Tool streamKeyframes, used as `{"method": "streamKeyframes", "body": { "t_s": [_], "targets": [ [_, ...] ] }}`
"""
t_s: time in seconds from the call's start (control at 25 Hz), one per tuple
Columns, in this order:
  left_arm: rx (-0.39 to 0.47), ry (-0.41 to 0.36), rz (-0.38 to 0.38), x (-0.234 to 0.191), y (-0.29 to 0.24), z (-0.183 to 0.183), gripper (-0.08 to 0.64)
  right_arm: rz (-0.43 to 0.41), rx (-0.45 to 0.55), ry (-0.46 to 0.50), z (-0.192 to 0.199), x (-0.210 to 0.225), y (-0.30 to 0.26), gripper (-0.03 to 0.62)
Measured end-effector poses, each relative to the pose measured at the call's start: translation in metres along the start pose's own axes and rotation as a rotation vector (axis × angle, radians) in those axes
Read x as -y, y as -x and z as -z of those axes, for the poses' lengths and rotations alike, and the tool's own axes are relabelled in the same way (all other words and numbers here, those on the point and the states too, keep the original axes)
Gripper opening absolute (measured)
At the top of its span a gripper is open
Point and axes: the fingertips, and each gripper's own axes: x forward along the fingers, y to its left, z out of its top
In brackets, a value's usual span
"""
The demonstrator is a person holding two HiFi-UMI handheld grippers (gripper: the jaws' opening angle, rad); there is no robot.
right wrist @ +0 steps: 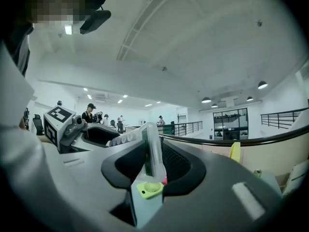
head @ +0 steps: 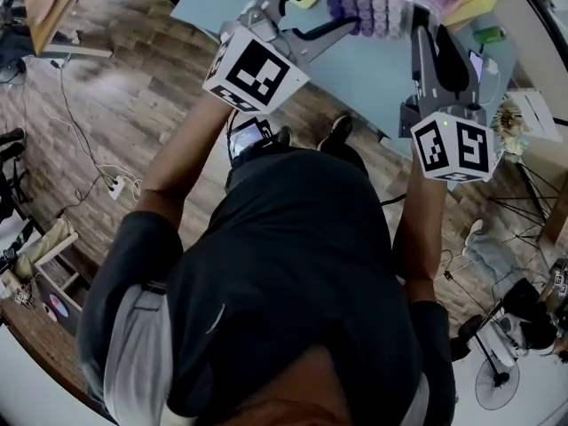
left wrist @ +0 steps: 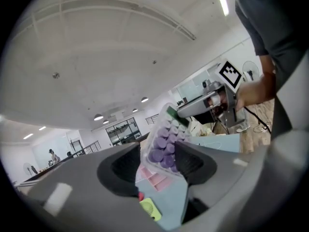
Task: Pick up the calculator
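I have the calculator (head: 377,14) up off the light blue table (head: 355,74), held between both tools near 12 o'clock in the head view, with its rows of purple keys facing up toward the camera. My left gripper (left wrist: 159,161) comes in from about 10 o'clock and its jaws are closed across the width of the calculator's left end. In the left gripper view the two pads press on the long edges, and the keypad runs away toward 1 o'clock. My right gripper (right wrist: 153,163) comes up from about 4 o'clock and takes the other end. In the right gripper view I see the calculator edge-on, a thin pale slab standing upright between the pads, which pinch its faces. The left marker cube (head: 256,69) sits at 11 o'clock and the right marker cube (head: 453,145) at 3 o'clock, either side of my dark shirt (head: 293,282). Below the calculator, on the table, lie a small yellow-green gadget with a round grille (right wrist: 149,189) and a pink compartment tray (left wrist: 153,179). The wooden floor (head: 133,87) fills the 9 o'clock side of the head view.
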Motion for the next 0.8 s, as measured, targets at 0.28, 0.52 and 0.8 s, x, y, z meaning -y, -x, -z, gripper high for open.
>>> {"method": "streamKeyframes", "body": {
  "t_s": [0.28,0.52,0.8],
  "targets": [
    [0.025,-0.057,-0.027,-0.008,0.025,-0.026,0.272,0.011,0.034,0.025,-0.025,-0.020,0.010,0.106],
    [0.040,-0.065,-0.027,-0.010,0.034,-0.034,0.272,0.023,0.042,0.047,-0.036,-0.028,0.015,0.106],
    [0.041,-0.074,-0.017,-0.010,0.033,-0.033,0.272,0.036,0.037,0.055,-0.035,-0.029,0.016,0.104]
  ]
}}
